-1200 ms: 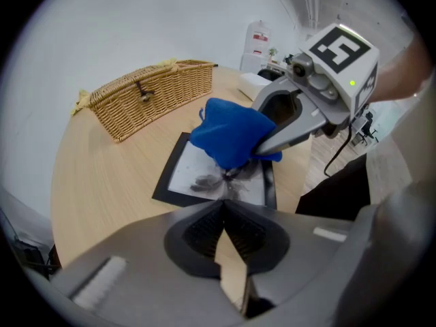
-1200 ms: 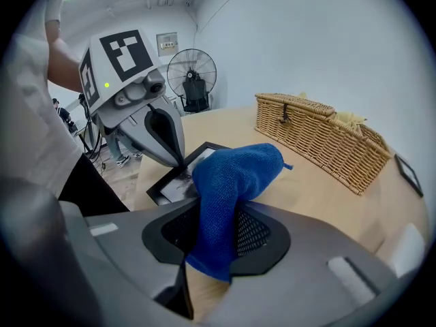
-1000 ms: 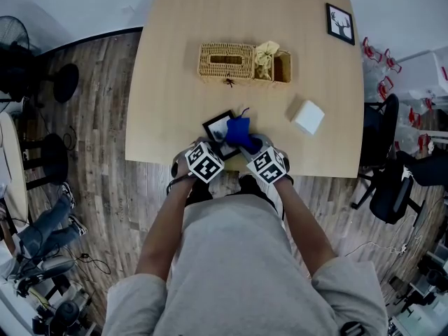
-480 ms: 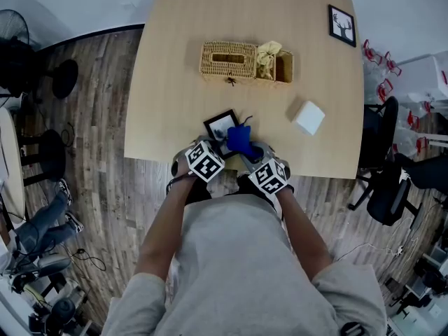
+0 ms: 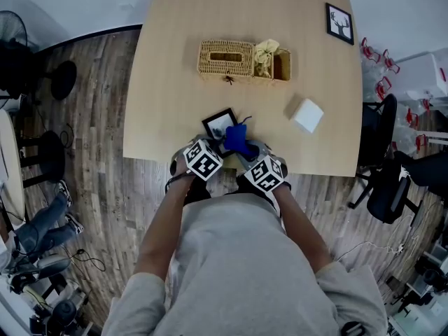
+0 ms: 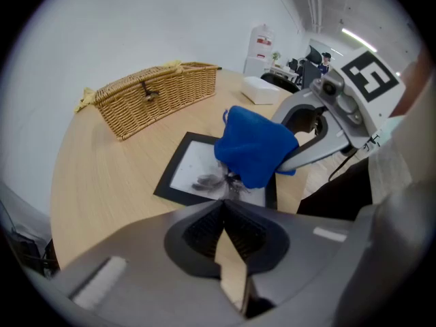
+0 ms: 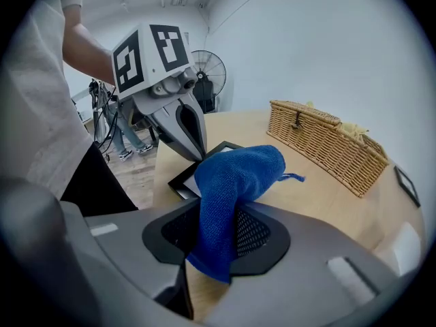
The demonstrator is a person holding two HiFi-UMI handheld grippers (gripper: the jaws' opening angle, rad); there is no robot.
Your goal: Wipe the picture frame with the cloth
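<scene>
- The picture frame [image 5: 218, 126] is laid flat near the front edge of the surface [image 5: 175, 103], just in front of the person.
- The right tool [image 7: 219, 213] is closed on the blue cloth [image 7: 235, 179]. The bunched cloth is held over the right part of the frame.
- The jaws of the left tool [image 6: 225, 201] are pressed together, with their tips at the near edge of the frame. Whether the edge is pinched cannot be told.
- Behind the frame, well apart, a wicker basket [image 5: 225, 60] is seen, with something yellowish [image 5: 266, 53] in its open part. A white box [image 5: 308, 116] lies to the right, and a second small frame [image 5: 340, 24] at the far right corner.
- In the head view the jaws of both tools cannot be made out, because the marker cubes and the cloth are in the way.
- The grey drawing inside the frame is shown clearly in the left tool view only, partly covered by the cloth.
- In the right tool view the tip of the left tool is seen on the frame's left edge, and a fan [image 7: 208, 70] is seen behind it.
</scene>
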